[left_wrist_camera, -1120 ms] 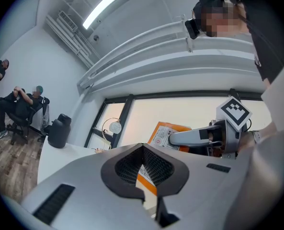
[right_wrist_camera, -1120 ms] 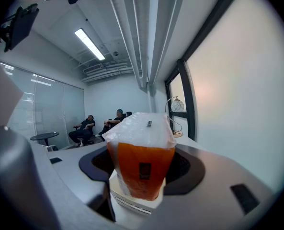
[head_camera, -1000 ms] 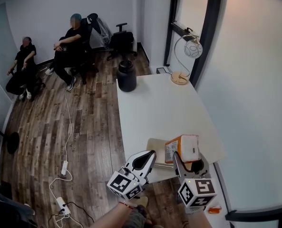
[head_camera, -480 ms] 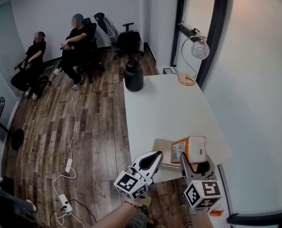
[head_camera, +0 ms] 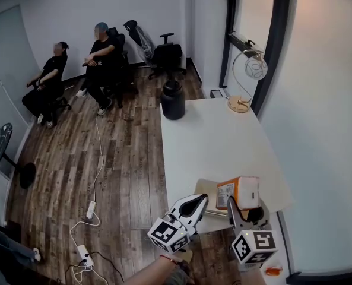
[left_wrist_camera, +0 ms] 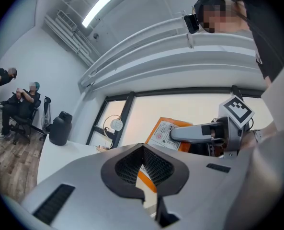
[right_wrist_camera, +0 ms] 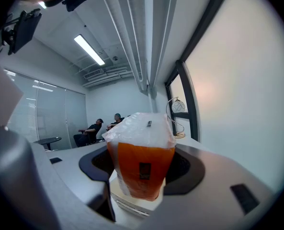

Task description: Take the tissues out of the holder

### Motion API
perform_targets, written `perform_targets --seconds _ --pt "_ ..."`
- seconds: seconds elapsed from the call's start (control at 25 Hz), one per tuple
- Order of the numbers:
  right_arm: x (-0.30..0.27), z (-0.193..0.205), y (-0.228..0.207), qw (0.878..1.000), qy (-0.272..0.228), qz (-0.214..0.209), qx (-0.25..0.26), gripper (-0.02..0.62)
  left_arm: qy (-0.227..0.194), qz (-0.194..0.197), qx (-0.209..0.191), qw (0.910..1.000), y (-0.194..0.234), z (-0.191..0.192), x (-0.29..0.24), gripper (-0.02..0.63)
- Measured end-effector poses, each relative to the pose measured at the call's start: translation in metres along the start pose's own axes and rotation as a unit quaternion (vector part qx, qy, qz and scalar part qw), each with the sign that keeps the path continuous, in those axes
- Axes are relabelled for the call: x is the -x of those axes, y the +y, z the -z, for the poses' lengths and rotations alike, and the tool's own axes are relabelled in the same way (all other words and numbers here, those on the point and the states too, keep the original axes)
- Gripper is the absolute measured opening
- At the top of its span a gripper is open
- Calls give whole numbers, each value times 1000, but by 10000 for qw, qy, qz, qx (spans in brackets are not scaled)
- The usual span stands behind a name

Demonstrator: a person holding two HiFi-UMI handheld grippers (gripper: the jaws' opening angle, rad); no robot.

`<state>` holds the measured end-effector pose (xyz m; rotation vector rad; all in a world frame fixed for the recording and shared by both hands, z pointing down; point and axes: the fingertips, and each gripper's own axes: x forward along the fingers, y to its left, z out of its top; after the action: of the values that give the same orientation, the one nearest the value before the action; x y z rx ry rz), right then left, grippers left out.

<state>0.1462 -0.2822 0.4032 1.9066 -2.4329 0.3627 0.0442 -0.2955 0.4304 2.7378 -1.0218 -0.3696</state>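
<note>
**Right gripper view: orange tissue pack gripped between my jaws**

My right gripper [right_wrist_camera: 142, 163] has its jaws closed on the tissue pack [right_wrist_camera: 141, 138], one pad on each orange side. The pack's long axis points away from me, along the jaws, and its clear-wrapped white end is farthest off. Its near end sits over the pale holder [right_wrist_camera: 132, 201] at the near edge of the table [head_camera: 211, 141], so I judge the pull is straight away from the holder. My left gripper [left_wrist_camera: 142, 150] is just left of the pack, jaws together and empty. The pack carries a white label [left_wrist_camera: 166, 133] with a red mark, but the print is too small to read.
</note>
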Motion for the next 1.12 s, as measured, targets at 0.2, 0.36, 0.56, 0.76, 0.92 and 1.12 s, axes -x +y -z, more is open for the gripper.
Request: perform_targets --seconds 0.2,0.36,0.56,0.76,0.92,1.12 --pt "-1 -2 -2 10000 24 -16 38 282 -1 -18 13 10000 1 0 -2 2" --pt "-3 -2 -2 10000 15 -30 57 282 7 -47 60 10000 1 1 -5 2" --pt "-5 2 -3 10000 67 -48 51 282 31 -24 79 10000 1 6 -8 2" --pt "-7 4 -3 9999 89 -66 2 282 82 -55 99 9999 4 9 -8 2" --pt "-10 6 -1 9999 96 -99 -25 282 126 -28 121 9998 6 11 -8 2" --pt "-12 8 -2 9999 105 -79 -23 282 141 -6 125 9998 9 14 -10 2"
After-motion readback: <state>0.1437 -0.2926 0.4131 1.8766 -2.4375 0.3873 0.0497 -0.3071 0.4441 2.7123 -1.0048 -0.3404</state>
